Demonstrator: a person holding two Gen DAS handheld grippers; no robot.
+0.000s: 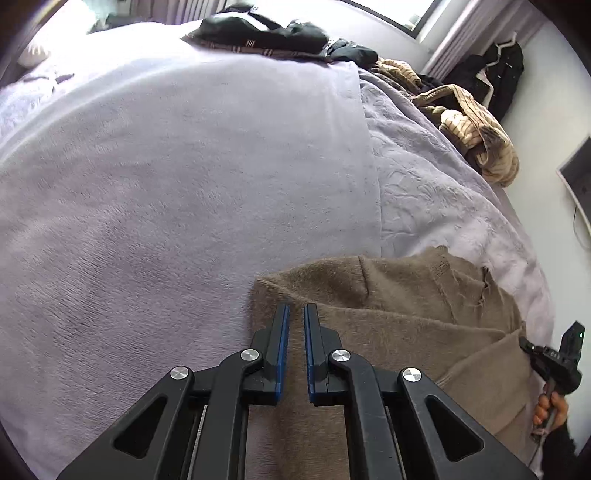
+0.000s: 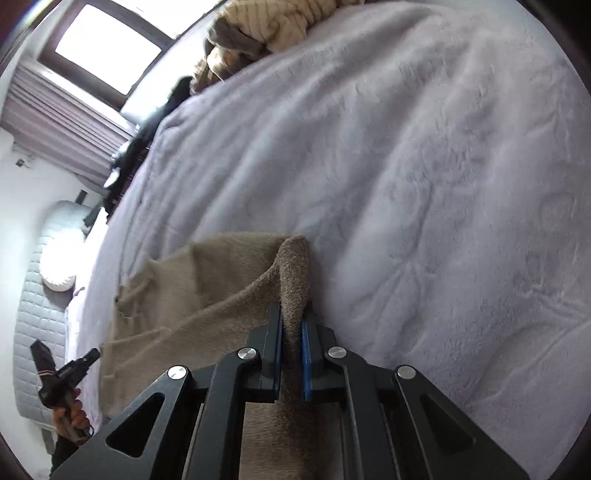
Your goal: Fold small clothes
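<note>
A fuzzy brown sweater lies partly folded on the lilac bed blanket. My left gripper hovers over the sweater's left edge with its jaws a narrow gap apart, and nothing shows between them. In the right wrist view my right gripper is shut on a raised fold of the brown sweater, lifting that edge off the blanket. The right gripper's handle also shows in the left wrist view, at the sweater's right end. The left gripper's handle shows in the right wrist view.
A heap of black clothes lies at the bed's far end. A tan striped garment lies along the right bed edge and shows in the right wrist view. A window and curtains stand beyond.
</note>
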